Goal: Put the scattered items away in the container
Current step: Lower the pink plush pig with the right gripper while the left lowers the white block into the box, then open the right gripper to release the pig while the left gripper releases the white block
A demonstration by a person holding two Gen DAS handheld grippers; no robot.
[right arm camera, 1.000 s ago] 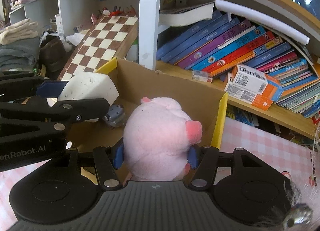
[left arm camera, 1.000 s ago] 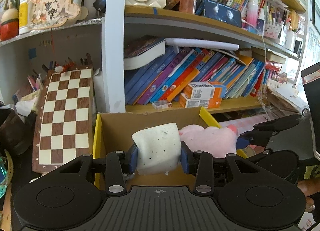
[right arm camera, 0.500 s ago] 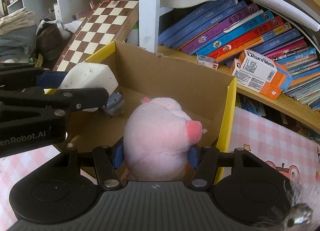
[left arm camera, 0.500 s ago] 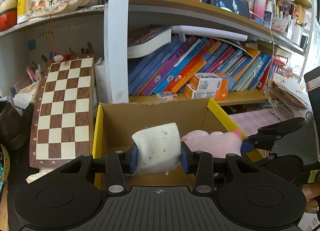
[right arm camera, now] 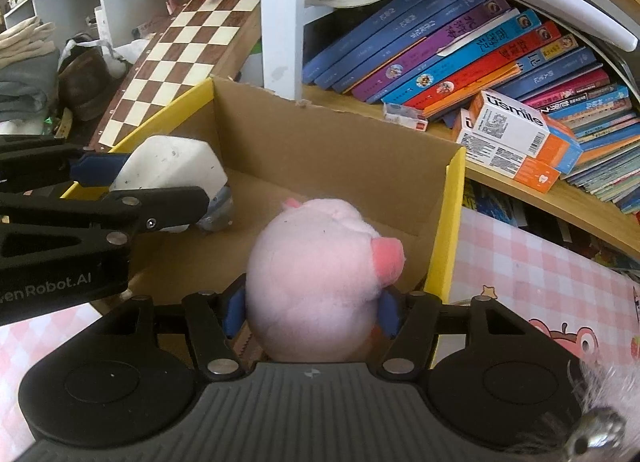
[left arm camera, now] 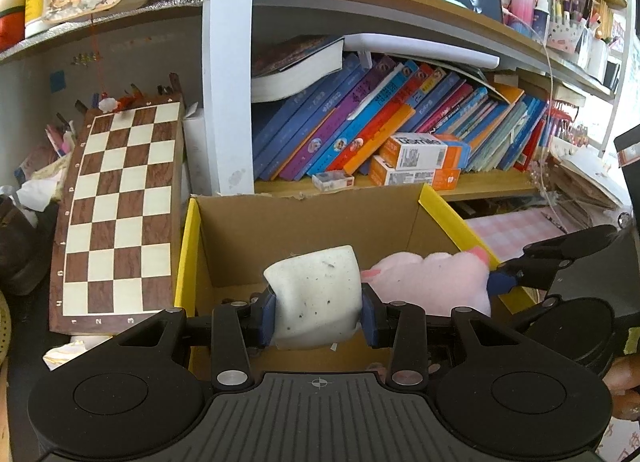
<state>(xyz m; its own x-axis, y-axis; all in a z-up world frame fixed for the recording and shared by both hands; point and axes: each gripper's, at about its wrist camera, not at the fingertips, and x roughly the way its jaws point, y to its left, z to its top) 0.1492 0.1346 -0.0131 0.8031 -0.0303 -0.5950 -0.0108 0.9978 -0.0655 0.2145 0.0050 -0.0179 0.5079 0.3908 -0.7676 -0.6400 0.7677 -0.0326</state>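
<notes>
An open cardboard box with yellow rim flaps stands in front of the bookshelf. My left gripper is shut on a white foam block and holds it over the box's left half. In the right wrist view that block hangs near the box's left wall. My right gripper holds a pink pig plush over the box's right half. Its jaws are opening, and the pads still touch the plush's sides. A small grey thing lies on the box floor.
A chessboard leans left of the box. Behind it a white shelf post rises beside slanted books and orange-and-white cartons. A pink checked cloth covers the table to the right. Bags and folded cloth lie at the far left.
Both grippers have sunk a little toward the box with their loads, and the box's inside fills more of each view. The block and the plush remain between the jaws.
</notes>
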